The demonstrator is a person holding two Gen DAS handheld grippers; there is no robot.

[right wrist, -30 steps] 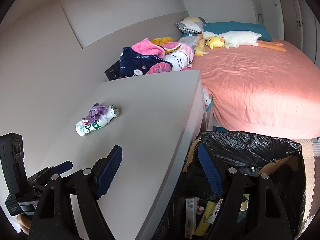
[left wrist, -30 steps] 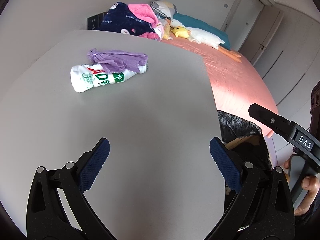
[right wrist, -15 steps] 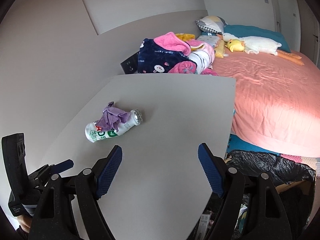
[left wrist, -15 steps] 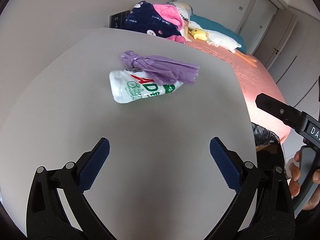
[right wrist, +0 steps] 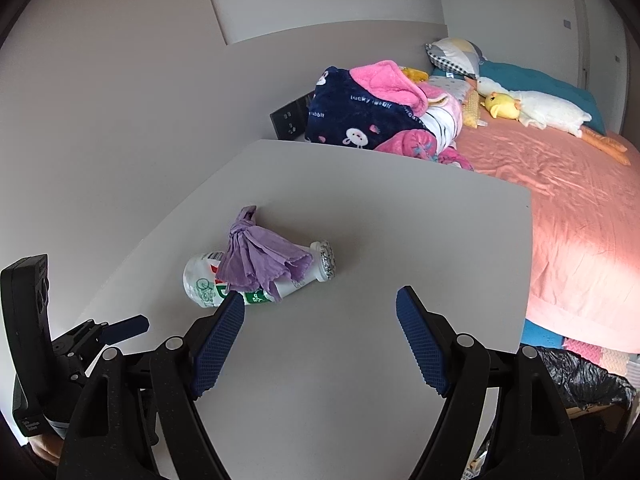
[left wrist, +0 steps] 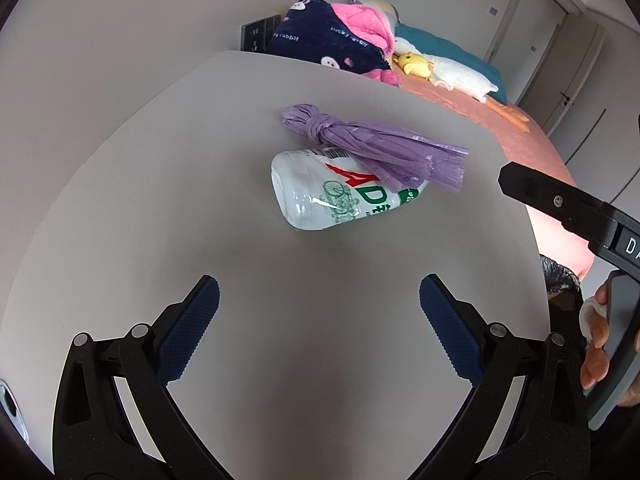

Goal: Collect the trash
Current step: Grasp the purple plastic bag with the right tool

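Observation:
A white plastic bottle with red and green print lies on its side on the grey table. A knotted purple plastic bag is draped over it. My left gripper hovers open just short of the bottle, nothing between its blue pads. In the right wrist view the same bottle and purple bag lie ahead and left of my right gripper, which is open and empty. Its left pad overlaps the bottle's near end in the picture.
A black-lined trash bin stands off the table's right edge. Beyond the table are a bed with a pink sheet, a heap of navy and pink blankets and plush toys. A grey wall borders the table's left.
Both grippers have moved from over the bin side across the table toward the bottle and bag, which now look larger and closer. Both stay open.

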